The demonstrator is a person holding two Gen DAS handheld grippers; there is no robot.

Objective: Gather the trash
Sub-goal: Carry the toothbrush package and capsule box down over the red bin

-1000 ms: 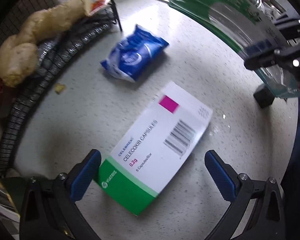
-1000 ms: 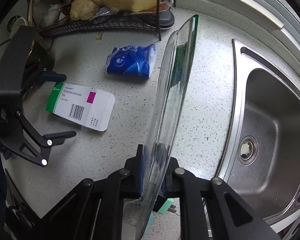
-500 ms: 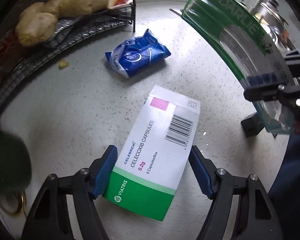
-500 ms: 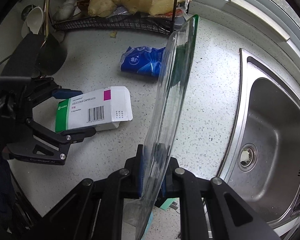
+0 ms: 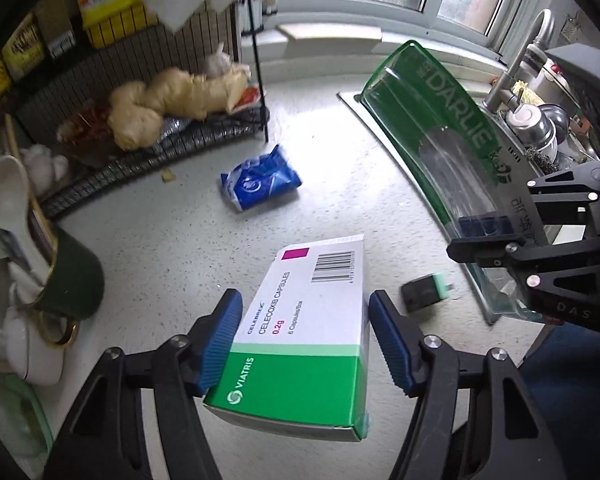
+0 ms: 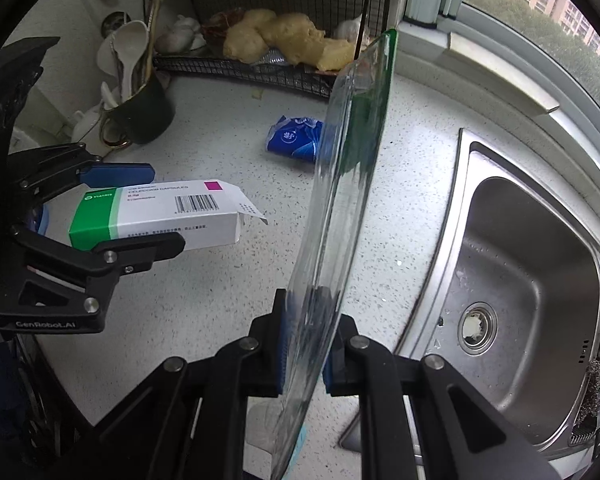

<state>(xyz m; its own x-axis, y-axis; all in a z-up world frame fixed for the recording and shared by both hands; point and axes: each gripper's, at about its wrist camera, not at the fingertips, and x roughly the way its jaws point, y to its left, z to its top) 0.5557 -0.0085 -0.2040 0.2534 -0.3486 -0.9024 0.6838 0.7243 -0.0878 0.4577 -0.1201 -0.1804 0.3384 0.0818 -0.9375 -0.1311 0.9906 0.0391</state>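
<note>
— White-and-green cardboard, the medicine box, is clamped between the blue pads of the left gripper and is held clear above the speckled surface.

— And the right gripper?

— It is closed tight on a clear plastic package with green edging, held upright on edge. A blue packet is seen lying on the surface near the wire rack.
</note>
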